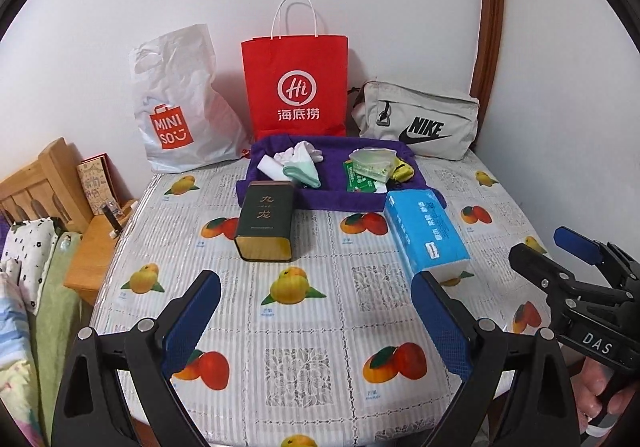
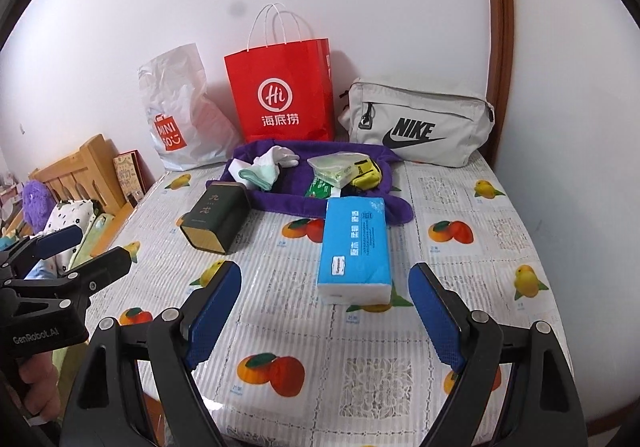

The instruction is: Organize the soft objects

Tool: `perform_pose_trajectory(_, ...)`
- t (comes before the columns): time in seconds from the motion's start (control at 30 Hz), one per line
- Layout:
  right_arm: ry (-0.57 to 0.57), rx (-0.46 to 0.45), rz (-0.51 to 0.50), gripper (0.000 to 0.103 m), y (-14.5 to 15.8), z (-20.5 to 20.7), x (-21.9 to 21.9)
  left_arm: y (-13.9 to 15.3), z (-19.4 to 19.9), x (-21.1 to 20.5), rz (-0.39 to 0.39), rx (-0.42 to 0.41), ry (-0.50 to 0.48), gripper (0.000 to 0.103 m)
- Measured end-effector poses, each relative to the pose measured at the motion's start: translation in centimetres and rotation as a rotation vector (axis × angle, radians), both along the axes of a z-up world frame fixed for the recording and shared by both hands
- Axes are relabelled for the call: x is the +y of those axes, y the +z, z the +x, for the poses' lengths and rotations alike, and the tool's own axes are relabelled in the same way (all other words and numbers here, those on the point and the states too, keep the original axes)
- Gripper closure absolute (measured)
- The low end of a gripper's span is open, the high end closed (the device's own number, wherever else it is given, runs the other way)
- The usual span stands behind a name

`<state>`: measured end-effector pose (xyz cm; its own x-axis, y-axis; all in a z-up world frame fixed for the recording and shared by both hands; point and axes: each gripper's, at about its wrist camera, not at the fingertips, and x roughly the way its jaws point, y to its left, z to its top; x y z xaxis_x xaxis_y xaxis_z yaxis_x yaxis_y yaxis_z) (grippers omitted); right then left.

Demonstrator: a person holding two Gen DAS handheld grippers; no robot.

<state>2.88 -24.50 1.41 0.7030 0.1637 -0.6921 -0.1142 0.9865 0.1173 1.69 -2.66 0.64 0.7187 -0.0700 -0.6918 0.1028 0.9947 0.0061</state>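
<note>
A purple cloth tray sits at the back of the table, holding white gloves, a pale green cloth, green packets and a yellow item. A blue tissue pack and a dark green tin lie in front of it. My left gripper is open and empty over the near table. My right gripper is open and empty, just short of the tissue pack; it also shows in the left wrist view.
A white Miniso bag, a red paper bag and a grey Nike pouch stand against the back wall. A wooden headboard and bedding are to the left. The fruit-print tablecloth covers the table.
</note>
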Motion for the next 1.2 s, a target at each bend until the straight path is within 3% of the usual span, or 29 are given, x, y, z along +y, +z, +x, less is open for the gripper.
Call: perform_pose_trajectory(1.2, 0.024, 0.006, -0.011, 0.018, 0.1, -1.6, 1.2, 0.4, -1.3, 0.2, -0.008, -0.012, 0.018, 0.006)
